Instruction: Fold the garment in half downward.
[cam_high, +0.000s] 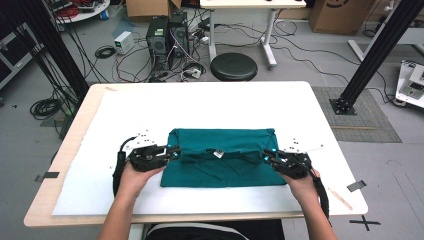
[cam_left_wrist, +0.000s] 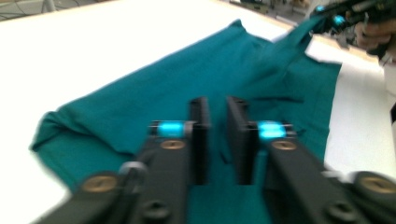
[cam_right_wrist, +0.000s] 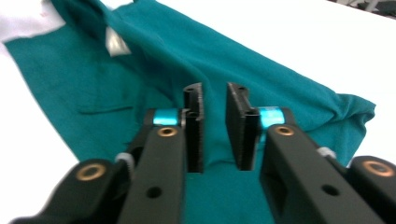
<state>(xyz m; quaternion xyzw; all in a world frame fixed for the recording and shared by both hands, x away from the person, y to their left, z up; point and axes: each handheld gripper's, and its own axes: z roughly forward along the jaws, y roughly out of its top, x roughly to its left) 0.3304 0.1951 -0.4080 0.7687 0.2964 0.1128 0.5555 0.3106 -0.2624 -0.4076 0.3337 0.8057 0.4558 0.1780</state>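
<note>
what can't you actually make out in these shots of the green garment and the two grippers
- White label on the teal garment: too small in the high view, blurred in the right gripper view; any text is unreadable.
- Garment's underside and inner layers: hidden by its own fold.
- Left gripper view: motion blur smears the cloth's seams.
- Right gripper: whether the cloth in the gap touches the pads is unclear.

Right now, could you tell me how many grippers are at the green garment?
2. The left gripper is at the left edge of the green garment, and the right gripper is at its right edge.
</note>
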